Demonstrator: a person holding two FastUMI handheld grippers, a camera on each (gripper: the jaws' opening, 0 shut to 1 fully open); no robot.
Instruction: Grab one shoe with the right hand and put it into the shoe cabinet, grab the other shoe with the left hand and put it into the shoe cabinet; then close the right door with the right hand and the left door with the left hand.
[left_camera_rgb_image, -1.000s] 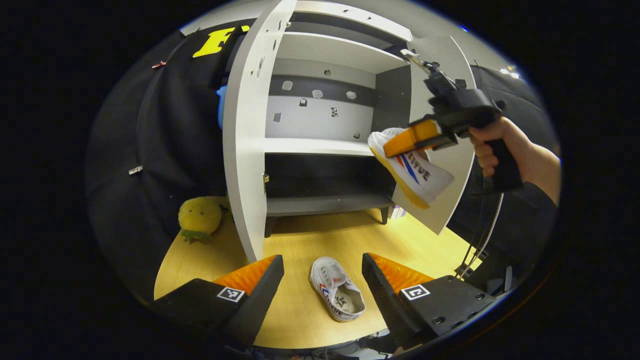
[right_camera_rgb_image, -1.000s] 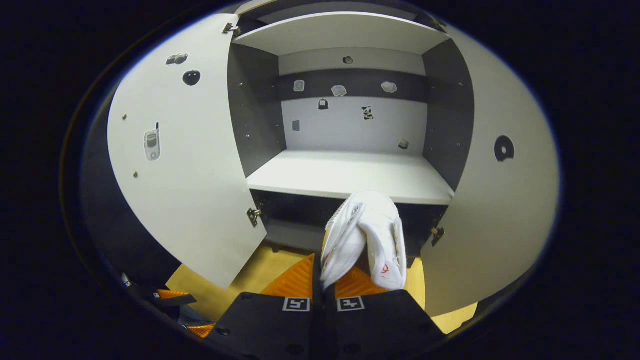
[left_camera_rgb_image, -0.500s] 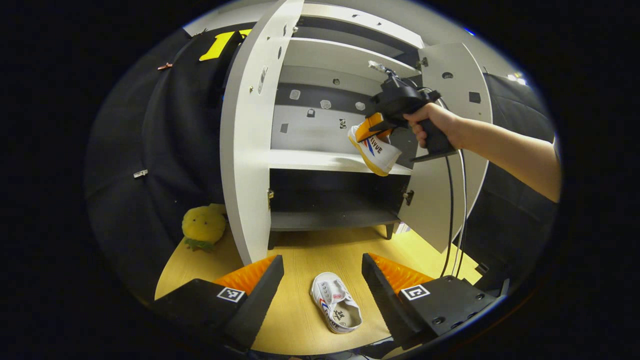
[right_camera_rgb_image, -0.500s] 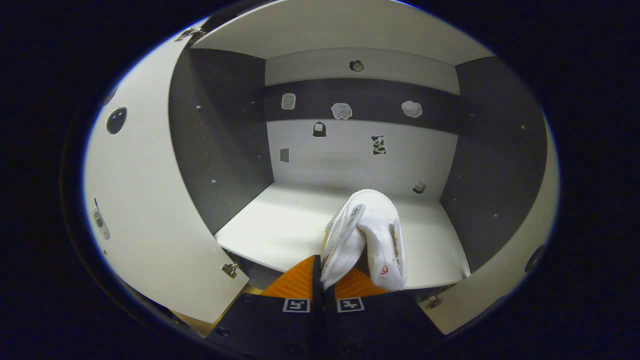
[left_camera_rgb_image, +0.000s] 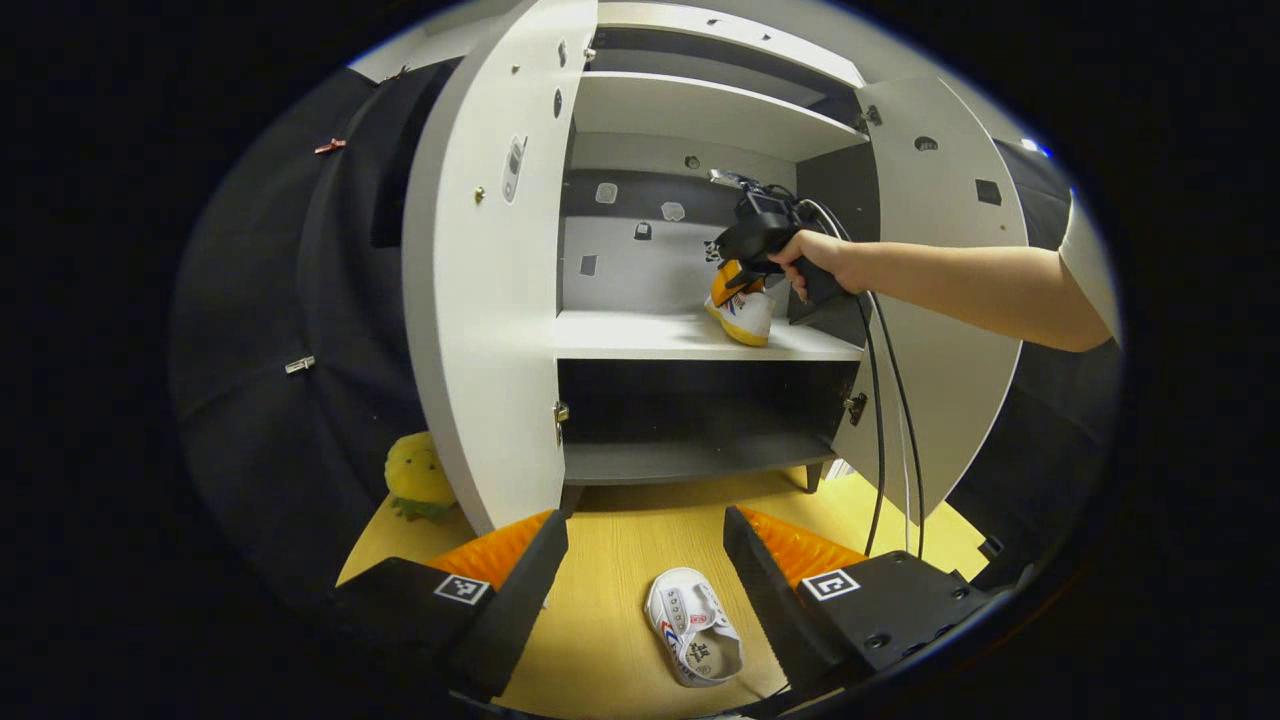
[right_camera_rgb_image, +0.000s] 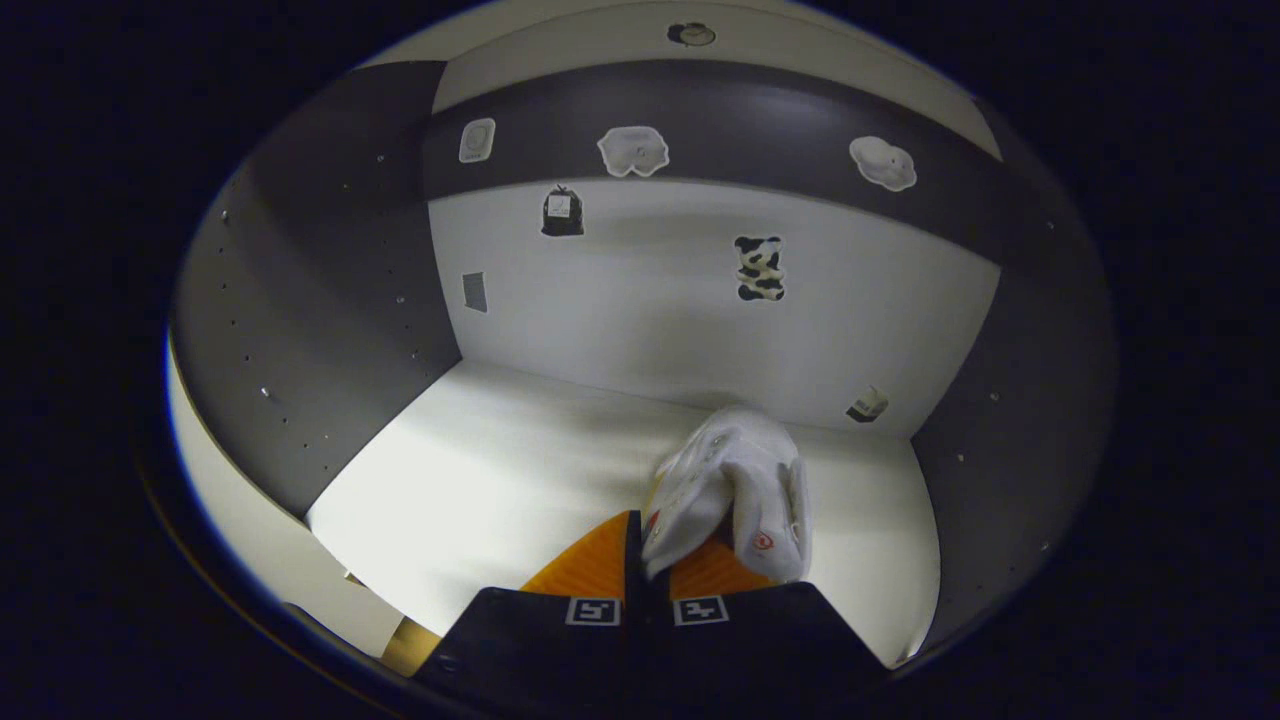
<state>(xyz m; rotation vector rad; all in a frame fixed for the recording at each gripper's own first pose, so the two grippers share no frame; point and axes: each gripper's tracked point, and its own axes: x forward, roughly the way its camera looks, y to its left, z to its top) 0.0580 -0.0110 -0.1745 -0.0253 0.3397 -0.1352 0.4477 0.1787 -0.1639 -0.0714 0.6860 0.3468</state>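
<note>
The right claw (right_camera_rgb_image: 645, 575) is clamped on a white shoe (right_camera_rgb_image: 735, 490), both orange fingers pressed against its canvas, holding it inside the shoe cabinet (left_camera_rgb_image: 700, 110) over the white middle shelf (right_camera_rgb_image: 520, 470). In the left gripper view this shoe (left_camera_rgb_image: 742, 312) sits at the shelf's right end, its sole touching or just above the board. The left claw (left_camera_rgb_image: 645, 560) hangs wide open above the second shoe (left_camera_rgb_image: 695, 640), which lies on the wooden floor (left_camera_rgb_image: 600, 620). Both doors stand open: the left door (left_camera_rgb_image: 470, 300) and the right door (left_camera_rgb_image: 940, 300).
</note>
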